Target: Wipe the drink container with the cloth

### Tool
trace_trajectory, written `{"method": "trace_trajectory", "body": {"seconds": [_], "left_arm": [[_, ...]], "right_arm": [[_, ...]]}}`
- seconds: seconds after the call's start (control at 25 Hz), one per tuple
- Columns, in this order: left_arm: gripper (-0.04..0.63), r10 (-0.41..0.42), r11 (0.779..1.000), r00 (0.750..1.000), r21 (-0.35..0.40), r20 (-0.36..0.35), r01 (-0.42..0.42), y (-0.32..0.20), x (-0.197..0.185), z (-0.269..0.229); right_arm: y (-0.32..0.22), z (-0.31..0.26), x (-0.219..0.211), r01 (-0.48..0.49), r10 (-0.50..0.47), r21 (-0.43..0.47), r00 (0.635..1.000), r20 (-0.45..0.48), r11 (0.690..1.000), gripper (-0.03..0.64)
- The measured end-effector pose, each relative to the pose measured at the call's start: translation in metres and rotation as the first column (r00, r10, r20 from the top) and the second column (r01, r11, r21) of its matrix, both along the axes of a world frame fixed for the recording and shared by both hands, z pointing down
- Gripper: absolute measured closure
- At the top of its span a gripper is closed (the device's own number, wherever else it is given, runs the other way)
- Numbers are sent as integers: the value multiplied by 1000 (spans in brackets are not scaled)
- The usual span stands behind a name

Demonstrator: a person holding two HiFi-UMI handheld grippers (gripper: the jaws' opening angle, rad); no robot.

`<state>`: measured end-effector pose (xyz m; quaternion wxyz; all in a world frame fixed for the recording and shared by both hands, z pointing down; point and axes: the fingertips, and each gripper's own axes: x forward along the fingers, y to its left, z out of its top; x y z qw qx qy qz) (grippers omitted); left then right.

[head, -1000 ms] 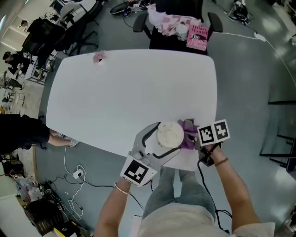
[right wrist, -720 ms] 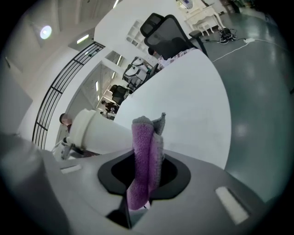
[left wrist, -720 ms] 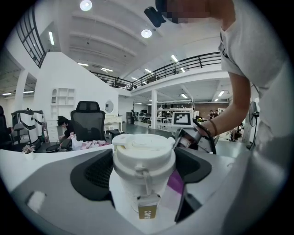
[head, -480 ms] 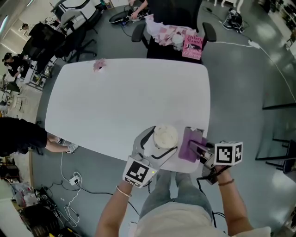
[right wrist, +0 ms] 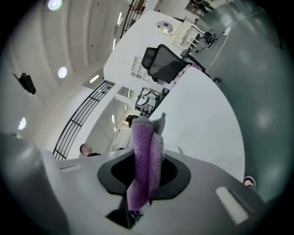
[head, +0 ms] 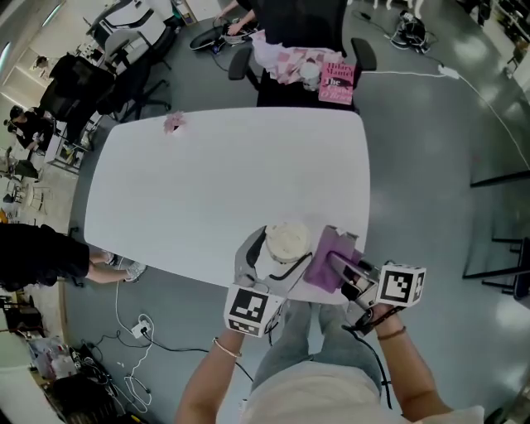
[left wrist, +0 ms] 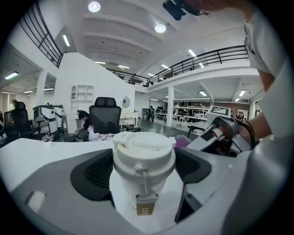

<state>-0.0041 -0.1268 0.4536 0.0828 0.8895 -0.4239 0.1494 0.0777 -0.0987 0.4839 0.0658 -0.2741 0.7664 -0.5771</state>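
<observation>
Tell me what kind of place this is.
Probably a large open-plan office: a black office chair at the white table, more office chairs nearby, and a railed upper gallery overhead.

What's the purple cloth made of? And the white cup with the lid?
The purple cloth looks like soft, fleecy fabric, maybe microfibre: its surface is fuzzy and matte, and it hangs in limp folds. The white cup looks like matte paper. Its lid looks like moulded plastic, with smooth shaped ridges. Looks alone can't make either certain.
</observation>
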Motion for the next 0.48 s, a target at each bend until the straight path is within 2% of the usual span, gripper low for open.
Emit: {"method": "trace_trajectory", "body": {"seconds": [0.28, 0.48], "left_arm": [[173, -31, 999, 1000, -8, 1, 31, 0, 2, -1], [173, -43, 999, 999, -9, -6, 43, 4, 0, 3]], "right_arm": [[4, -12, -4, -36, 30, 62, 995, 95, 997, 552], [6, -7, -6, -63, 55, 61, 990, 134, 996, 552]]}}
